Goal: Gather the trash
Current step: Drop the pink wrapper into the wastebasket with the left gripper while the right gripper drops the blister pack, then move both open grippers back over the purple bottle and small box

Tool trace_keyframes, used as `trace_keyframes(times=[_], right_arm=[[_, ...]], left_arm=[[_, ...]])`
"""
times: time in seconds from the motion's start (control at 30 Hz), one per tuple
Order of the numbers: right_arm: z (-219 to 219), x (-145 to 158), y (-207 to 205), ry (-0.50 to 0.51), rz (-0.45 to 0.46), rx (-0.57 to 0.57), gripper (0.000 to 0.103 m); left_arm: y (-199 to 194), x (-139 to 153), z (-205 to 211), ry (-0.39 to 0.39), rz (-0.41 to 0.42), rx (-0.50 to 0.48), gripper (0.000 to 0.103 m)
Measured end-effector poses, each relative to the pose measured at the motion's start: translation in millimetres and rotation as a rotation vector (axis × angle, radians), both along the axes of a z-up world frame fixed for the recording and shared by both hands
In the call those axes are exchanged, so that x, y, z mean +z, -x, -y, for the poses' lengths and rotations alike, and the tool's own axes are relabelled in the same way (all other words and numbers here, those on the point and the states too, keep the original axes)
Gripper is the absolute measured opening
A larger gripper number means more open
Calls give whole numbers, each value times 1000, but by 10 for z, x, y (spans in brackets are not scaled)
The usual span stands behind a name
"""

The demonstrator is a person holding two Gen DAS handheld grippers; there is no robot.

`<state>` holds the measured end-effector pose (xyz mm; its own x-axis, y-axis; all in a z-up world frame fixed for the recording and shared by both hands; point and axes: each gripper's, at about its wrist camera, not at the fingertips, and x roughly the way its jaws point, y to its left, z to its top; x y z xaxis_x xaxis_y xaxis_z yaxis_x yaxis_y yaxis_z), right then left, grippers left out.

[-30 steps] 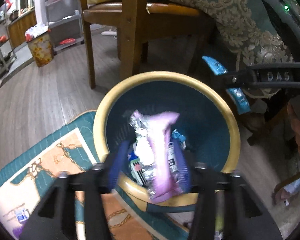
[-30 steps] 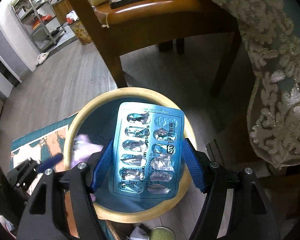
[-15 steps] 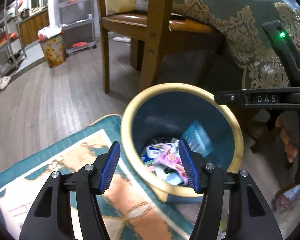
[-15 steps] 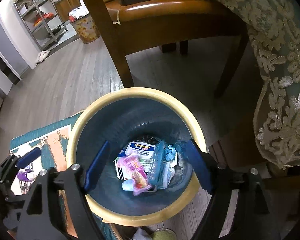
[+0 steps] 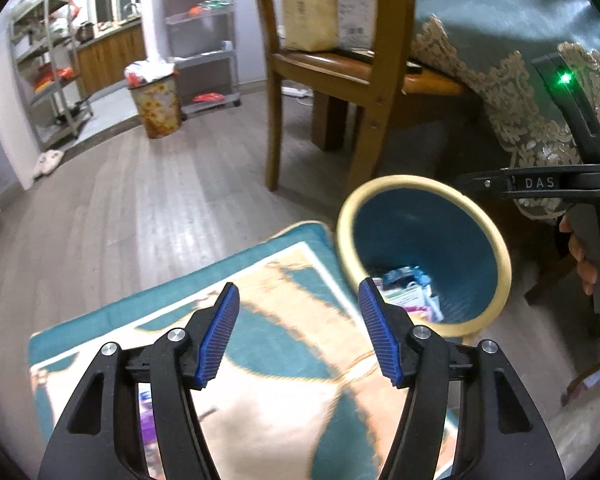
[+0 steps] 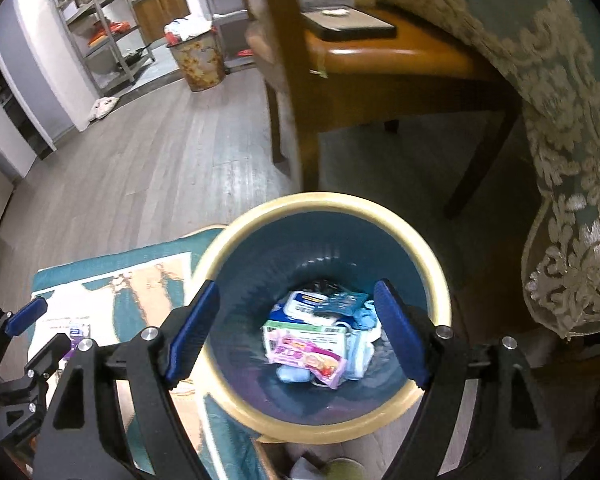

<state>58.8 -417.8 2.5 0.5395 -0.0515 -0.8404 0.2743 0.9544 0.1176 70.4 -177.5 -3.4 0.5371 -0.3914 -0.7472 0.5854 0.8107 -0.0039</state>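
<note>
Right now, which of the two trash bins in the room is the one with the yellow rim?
The teal bin beside the rug, directly below the right gripper. The floral bin by the shelves has no such rim.

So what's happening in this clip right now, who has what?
A person is collecting trash with two handheld grippers. Neither holds anything: the right gripper hangs open over the blue bin, and the left gripper, jaws opening and nothing between them, is over the patterned rug beside the bin. In the bin lie a pink wrapper, a blister pack and other packaging. A small purple item lies on the rug near the left gripper.
</note>
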Motion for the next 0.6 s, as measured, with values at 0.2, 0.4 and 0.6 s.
trace_keyframes(times=[0.2, 0.4, 0.6], right_arm=[[-441, 54, -78, 3, 13, 72, 81], [-920, 31, -205, 6, 16, 144, 81], [-1473, -63, -346, 10, 2, 244, 81]], left_arm=[[-6, 108, -514, -6, 10, 85, 74], [-59, 118, -1081, -20, -4, 196, 78], [-67, 116, -1615, -28, -17, 289, 78]])
